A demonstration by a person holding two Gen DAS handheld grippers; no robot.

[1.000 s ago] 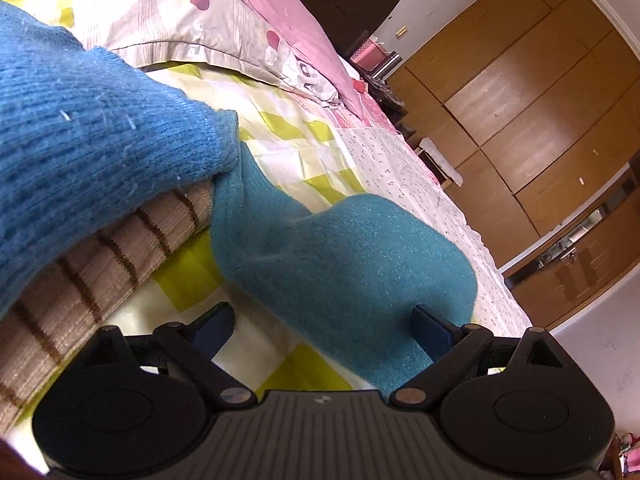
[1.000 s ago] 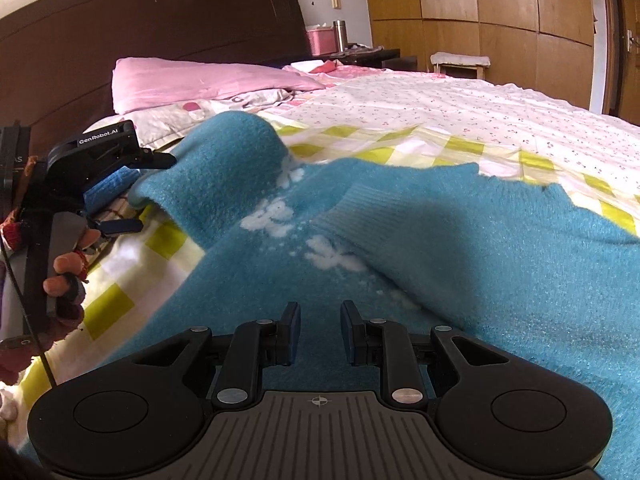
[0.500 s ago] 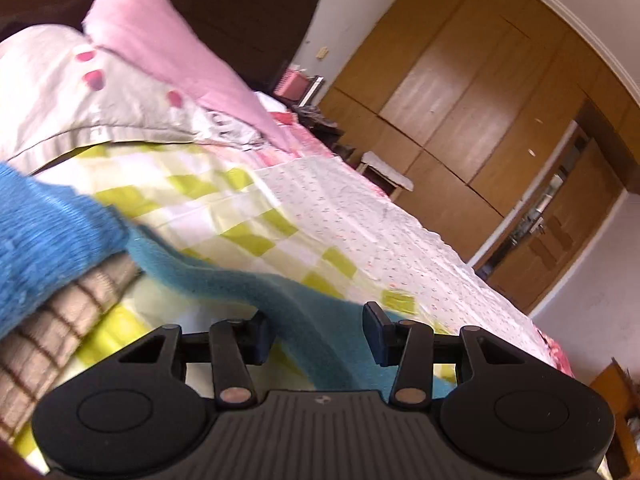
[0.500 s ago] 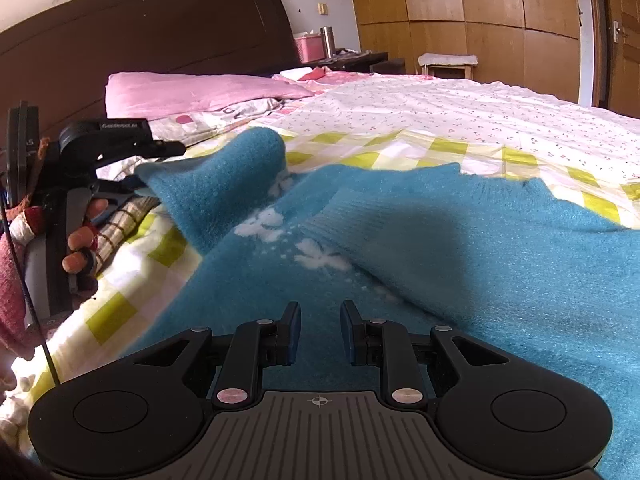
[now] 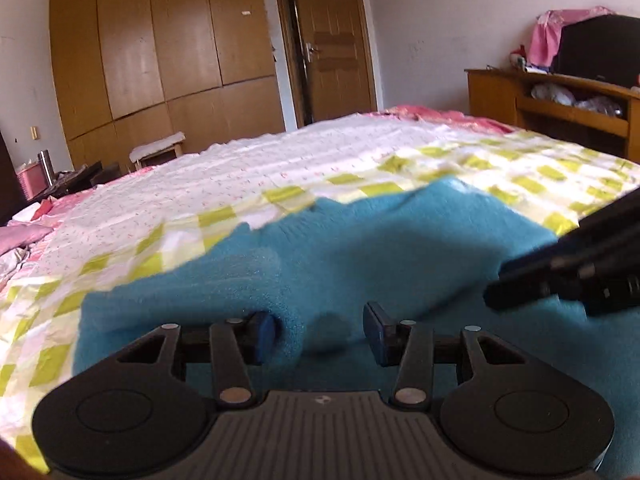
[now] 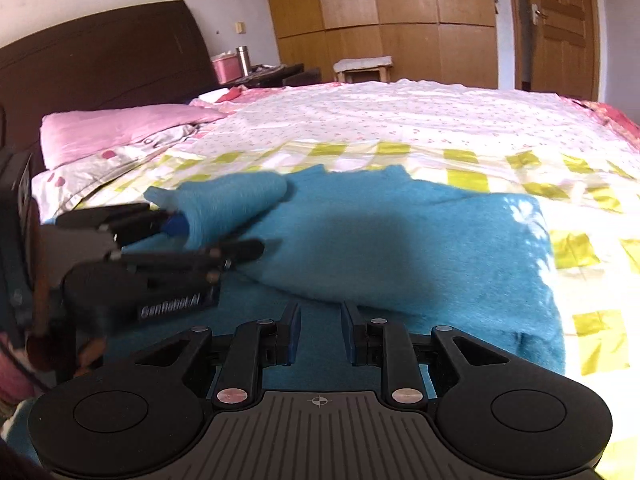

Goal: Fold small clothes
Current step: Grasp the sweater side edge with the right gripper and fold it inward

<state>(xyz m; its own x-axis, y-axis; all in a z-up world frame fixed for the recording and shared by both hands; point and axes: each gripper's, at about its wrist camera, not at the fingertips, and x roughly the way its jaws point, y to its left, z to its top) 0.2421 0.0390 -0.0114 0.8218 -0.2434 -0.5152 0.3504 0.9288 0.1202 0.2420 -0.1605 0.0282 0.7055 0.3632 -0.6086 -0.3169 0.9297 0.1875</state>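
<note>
A small teal knit sweater (image 6: pixel 400 240) lies on the bed, its body partly folded. In the left wrist view the sweater (image 5: pixel 360 248) fills the foreground. My left gripper (image 5: pixel 318 332) has its jaws closed around a bunched sleeve of the sweater (image 5: pixel 256 292); in the right wrist view the same gripper (image 6: pixel 180 236) holds the sleeve (image 6: pixel 228 200) over the body. My right gripper (image 6: pixel 318 336) sits low over the sweater's near edge, jaws a narrow gap apart and empty. It also shows in the left wrist view (image 5: pixel 568 276).
The bed carries a yellow-green checked sheet (image 6: pixel 480 168) and a white floral cover (image 6: pixel 400 112). A pink pillow (image 6: pixel 120 128) lies by the dark headboard (image 6: pixel 100 60). Wooden wardrobes (image 5: pixel 160 60) and a door (image 5: pixel 336 48) stand beyond.
My left gripper has closed on the sleeve and swung it to the right, across the sweater body. The right gripper has stayed low with little movement.
</note>
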